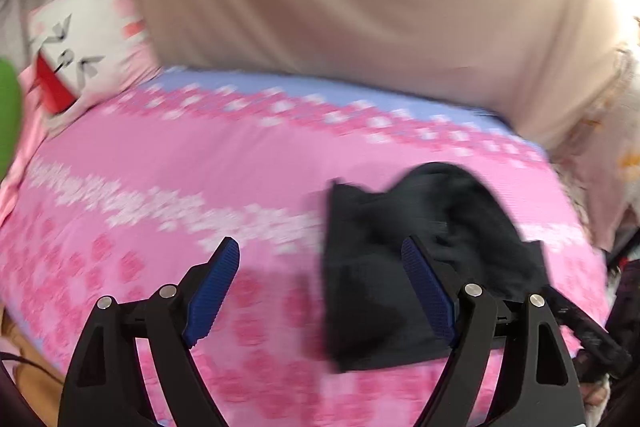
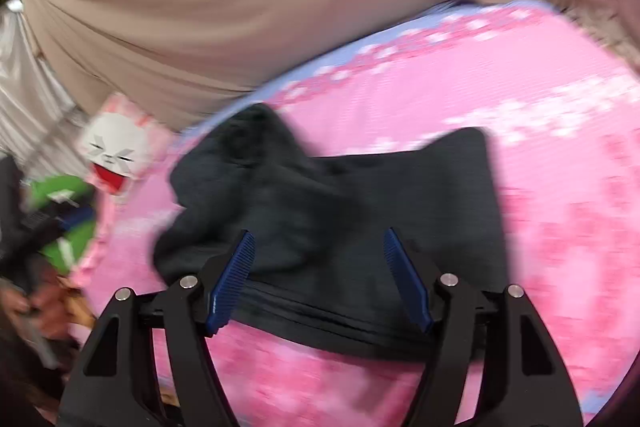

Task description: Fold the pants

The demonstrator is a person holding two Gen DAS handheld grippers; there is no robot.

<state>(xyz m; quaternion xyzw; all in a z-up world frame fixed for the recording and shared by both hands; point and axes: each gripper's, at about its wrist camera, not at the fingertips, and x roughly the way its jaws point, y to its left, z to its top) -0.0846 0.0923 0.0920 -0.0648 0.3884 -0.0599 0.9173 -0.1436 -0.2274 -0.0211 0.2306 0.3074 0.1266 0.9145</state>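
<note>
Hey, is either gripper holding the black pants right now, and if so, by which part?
Nothing is held. The left gripper and the right gripper are both open, and the black pants lie loose on the pink bedspread.

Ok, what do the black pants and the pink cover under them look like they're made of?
The black pants look like a soft, matte knit, maybe fleece or jersey: they slump in thick rounded folds with no shine. Blur hides the weave. The pink cover looks like thin printed woven cloth, probably cotton or a blend: it lies flat, matte, with a blossom print.
</note>
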